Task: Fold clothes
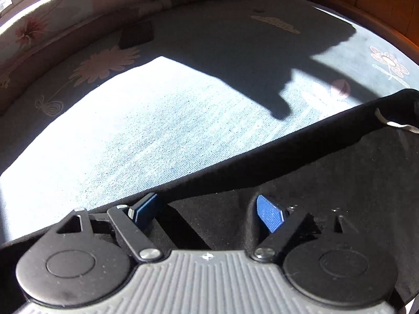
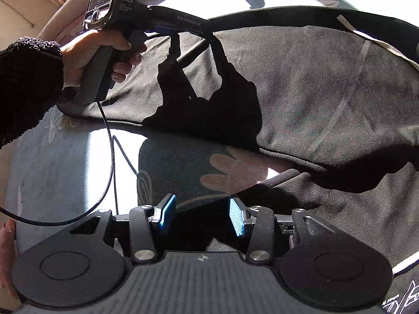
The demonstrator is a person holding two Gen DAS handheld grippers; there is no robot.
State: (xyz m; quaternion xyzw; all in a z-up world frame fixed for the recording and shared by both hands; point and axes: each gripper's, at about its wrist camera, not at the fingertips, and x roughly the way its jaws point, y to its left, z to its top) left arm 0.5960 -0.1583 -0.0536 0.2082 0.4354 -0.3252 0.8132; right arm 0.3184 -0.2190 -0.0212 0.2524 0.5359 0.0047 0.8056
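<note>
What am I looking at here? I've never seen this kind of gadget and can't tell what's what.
A person holds a handheld clamp tool in each hand; each carries a wide-angle camera looking along its blue-tipped tongs. One picture looks along the left tongs, the other along the right tongs. The right view also shows the person's left hand gripping the other tool. A black garment with a white drawstring lies on a blue flower-patterned bedspread. Both tongs stand open over the cloth, holding nothing.
</note>
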